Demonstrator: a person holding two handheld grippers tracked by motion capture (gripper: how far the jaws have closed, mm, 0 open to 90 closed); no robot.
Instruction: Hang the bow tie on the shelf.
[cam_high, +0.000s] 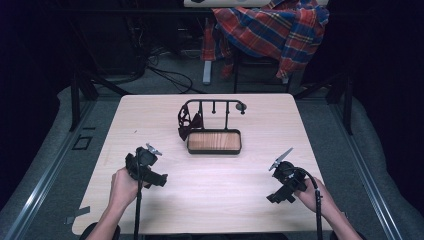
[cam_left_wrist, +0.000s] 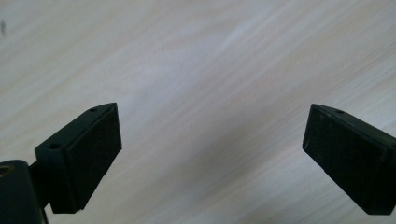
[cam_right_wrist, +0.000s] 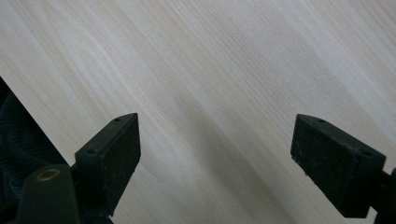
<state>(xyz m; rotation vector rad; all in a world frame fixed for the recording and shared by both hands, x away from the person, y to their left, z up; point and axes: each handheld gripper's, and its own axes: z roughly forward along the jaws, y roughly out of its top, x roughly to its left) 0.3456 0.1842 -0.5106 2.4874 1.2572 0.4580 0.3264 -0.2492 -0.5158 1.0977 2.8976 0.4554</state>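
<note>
A black metal rack with a wooden tray base (cam_high: 214, 141) stands at the table's middle back, and a dark red cloth item (cam_high: 189, 123) hangs from the left end of its top bar. My left gripper (cam_high: 159, 180) sits low over the table at the front left, held in a hand; its jaws stand wide apart with bare wood between the pads (cam_left_wrist: 93, 154). My right gripper (cam_high: 274, 196) hovers at the front right in the other hand, also open, its pads (cam_right_wrist: 116, 158) framing bare tabletop. Both grippers are well short of the rack.
The light wooden table (cam_high: 210, 200) has its front edge just behind the hands. A plaid shirt (cam_high: 272, 30) drapes over a chair beyond the table's far edge. Cables and stand legs lie on the grey floor around it.
</note>
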